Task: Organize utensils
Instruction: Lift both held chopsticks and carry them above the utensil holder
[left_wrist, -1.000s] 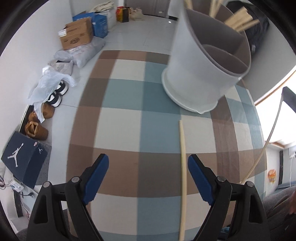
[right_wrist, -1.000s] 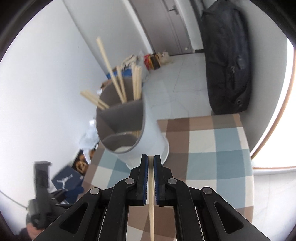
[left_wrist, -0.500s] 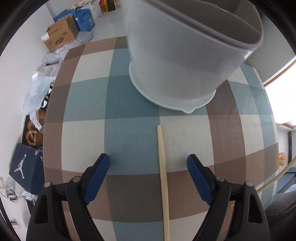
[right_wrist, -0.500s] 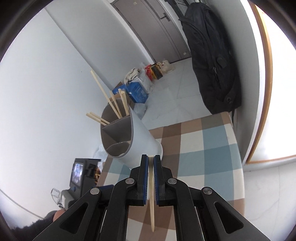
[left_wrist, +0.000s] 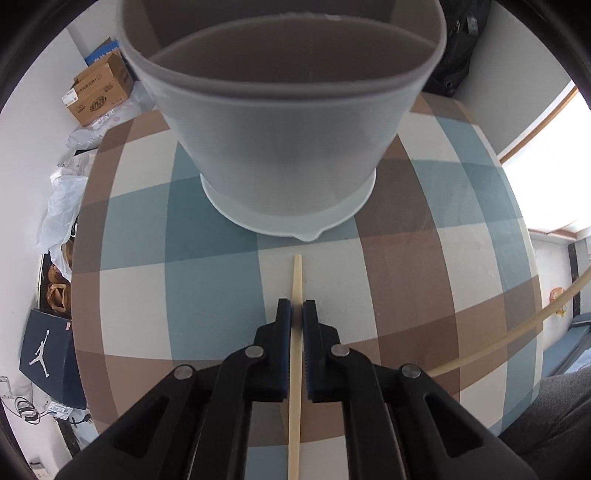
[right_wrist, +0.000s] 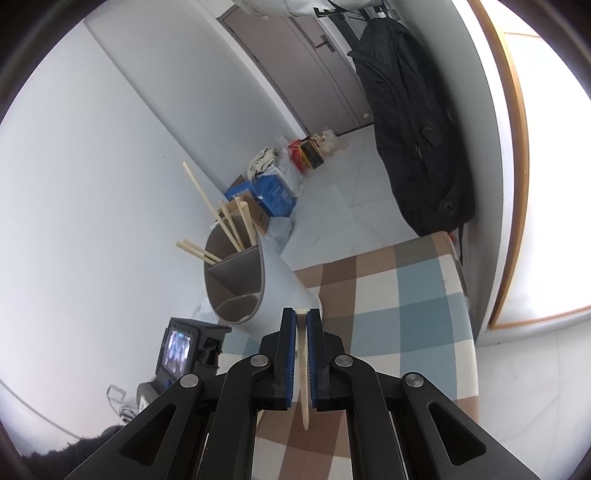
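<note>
1. The left gripper (left_wrist: 296, 310) has its jaws drawn narrow on a chopstick (left_wrist: 296, 280) that lies on the checked tabletop (left_wrist: 424, 240). The stick's long axis runs straight along the jaws, with its tip just ahead of them.

2. Directly ahead of that tip, near but apart, stands the pale divided utensil holder (left_wrist: 280, 147). Its rim looms above the left jaws, so the stick would have to be lifted and tipped upright to go in.

3. The right gripper (right_wrist: 301, 314) is closed on a second chopstick (right_wrist: 303, 369), held clear of the tabletop with its lower end hanging below the jaws. From here the utensil holder (right_wrist: 236, 280) lies ahead and to the left, well apart; the left gripper looks the nearer of the two.

4. Several chopsticks (right_wrist: 225, 225) stand in the holder's far compartment; the nearer compartments appear empty, though their floors are only partly visible.

5. Whether the left stick has left the cloth cannot be told. Its rear end is cut off by the frame edge. A pale curved stick (left_wrist: 517, 332) right of the left jaws is probably the right gripper's chopstick.
</note>
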